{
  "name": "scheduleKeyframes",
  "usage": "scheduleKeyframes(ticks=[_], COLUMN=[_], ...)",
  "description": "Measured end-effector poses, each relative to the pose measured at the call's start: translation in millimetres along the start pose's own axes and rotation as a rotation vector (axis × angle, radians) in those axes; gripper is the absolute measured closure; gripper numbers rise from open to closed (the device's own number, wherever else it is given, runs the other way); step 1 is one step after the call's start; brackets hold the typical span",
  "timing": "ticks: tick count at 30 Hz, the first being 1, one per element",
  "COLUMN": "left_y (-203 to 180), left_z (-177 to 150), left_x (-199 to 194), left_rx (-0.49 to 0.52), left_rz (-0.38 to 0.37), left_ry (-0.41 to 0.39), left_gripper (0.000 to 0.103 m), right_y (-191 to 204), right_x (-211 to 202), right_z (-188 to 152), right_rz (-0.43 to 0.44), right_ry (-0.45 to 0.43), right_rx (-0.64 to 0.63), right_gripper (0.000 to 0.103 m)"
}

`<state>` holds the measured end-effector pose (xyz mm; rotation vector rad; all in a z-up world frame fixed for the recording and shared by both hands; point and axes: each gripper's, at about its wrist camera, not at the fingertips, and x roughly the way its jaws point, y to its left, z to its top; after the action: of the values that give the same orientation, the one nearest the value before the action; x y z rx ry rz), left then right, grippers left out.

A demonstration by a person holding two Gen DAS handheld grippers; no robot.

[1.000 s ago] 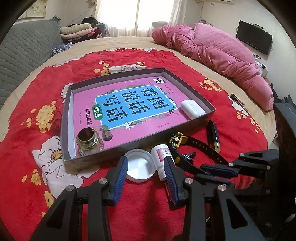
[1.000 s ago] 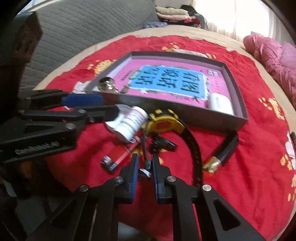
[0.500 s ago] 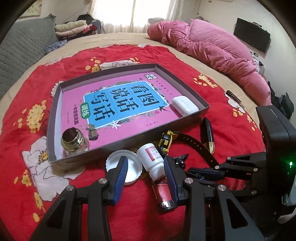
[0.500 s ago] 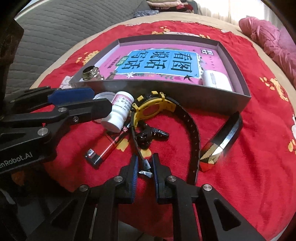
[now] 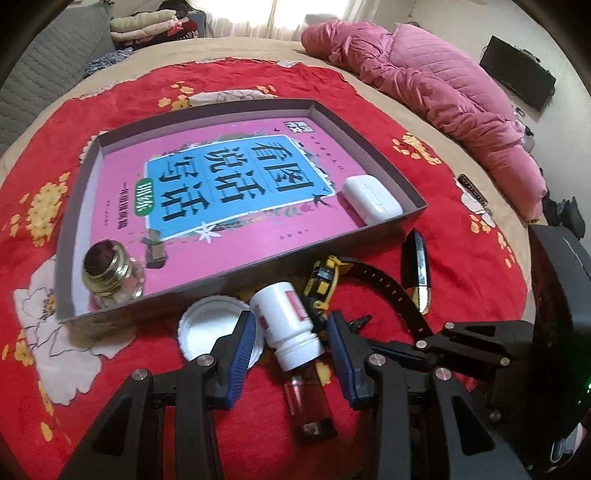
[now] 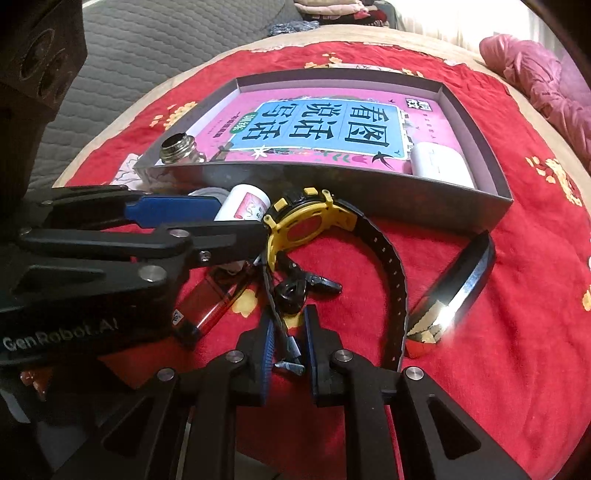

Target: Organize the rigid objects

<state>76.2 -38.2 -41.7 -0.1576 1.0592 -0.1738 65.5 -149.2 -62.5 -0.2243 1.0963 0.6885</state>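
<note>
Closer now, my left hand-held gripper [image 5: 291, 339] straddles the white pill bottle [image 5: 286, 321] lying by the tray [image 5: 413, 218], jaws spread; right hand-held gripper [image 6: 288, 341] keeps pinching a small metal piece [image 6: 290, 350].

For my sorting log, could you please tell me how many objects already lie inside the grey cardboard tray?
3: a pink book covering the floor, a gold-necked glass bottle in the near-left corner, and a white rounded case at the near-right. Nothing else shows.

You see a red floral blanket [image 5: 122, 92] across the bed, a pink quilt [image 5: 436, 88] bunched at upper right, folded clothes [image 5: 147, 27] at upper left, and a dark screen [image 5: 517, 83] on the wall at far right.
</note>
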Motion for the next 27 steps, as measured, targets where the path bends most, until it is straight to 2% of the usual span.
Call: scheduleKeyframes(ticks=[8,14,27], left_y=[4,8,17], left_z=[6,5,-5], left_x=[7,4,-8], left_rx=[-0.008,0.000,-0.006], left_rz=[-0.010,-0.003,-0.036], left_ry=[0.039,0.051,0.045], left_gripper=[0.065,0.075,0.076], right_y=[-1,-3,-5], right_x=[2,0,-14], right_z=[2,2,-1], right_rz=[0.008,0.017,0.006], right_ry=[-0.001,-0.005,-0.036], right_rx=[0.004,0.012,0.029], right_gripper=[0.087,0.087,0.089])
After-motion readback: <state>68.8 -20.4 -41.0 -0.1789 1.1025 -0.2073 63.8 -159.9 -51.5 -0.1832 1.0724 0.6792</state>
